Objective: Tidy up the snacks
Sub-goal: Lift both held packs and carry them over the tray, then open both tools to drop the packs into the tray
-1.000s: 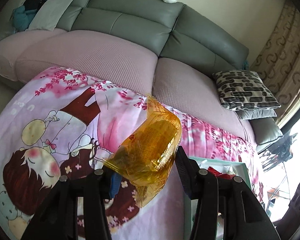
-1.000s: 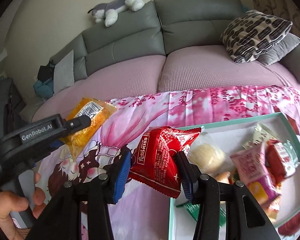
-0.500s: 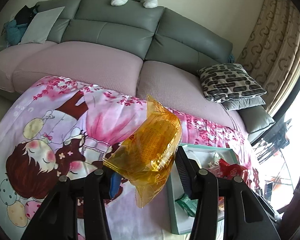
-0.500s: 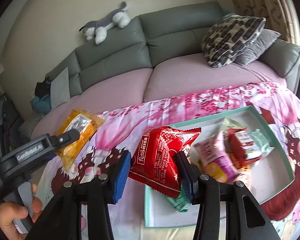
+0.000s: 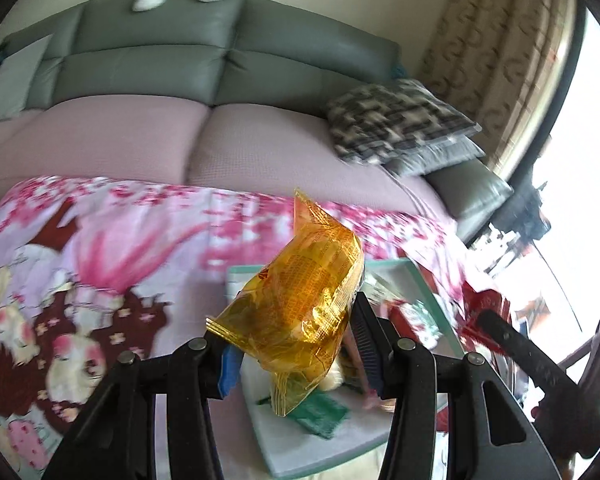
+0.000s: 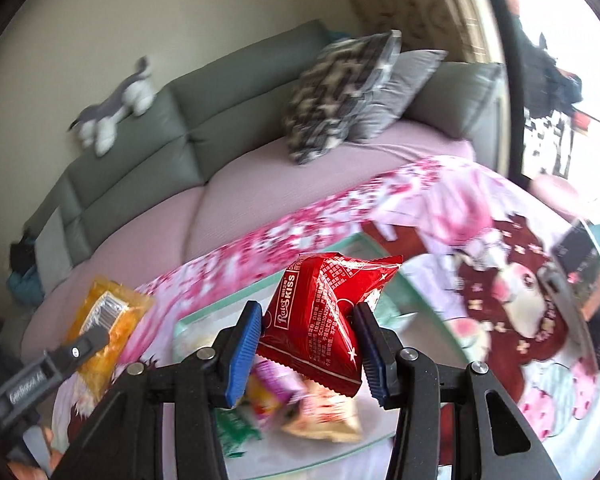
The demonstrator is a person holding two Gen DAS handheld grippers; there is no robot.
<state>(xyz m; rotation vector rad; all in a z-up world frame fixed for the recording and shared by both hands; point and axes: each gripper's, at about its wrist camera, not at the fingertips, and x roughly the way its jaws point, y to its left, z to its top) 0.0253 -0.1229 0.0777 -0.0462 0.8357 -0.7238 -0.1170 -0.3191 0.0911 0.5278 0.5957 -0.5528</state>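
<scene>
The yellow snack packet (image 5: 300, 312) was pinched in the left hand-held gripper (image 5: 296, 344) and the red snack packet (image 6: 320, 320) was clamped in the right hand-held gripper (image 6: 306, 344), both held in the air above the teal tray (image 5: 272, 456) that lay on the pink cartoon blanket (image 5: 100, 260) in front of the sofa (image 5: 180, 80). To finish this step well, each packet should probably be lowered over a bare patch of the tray, clear of the snacks already inside, before the jaws let go, one side at a time so the two hand-held grippers did not collide.
</scene>
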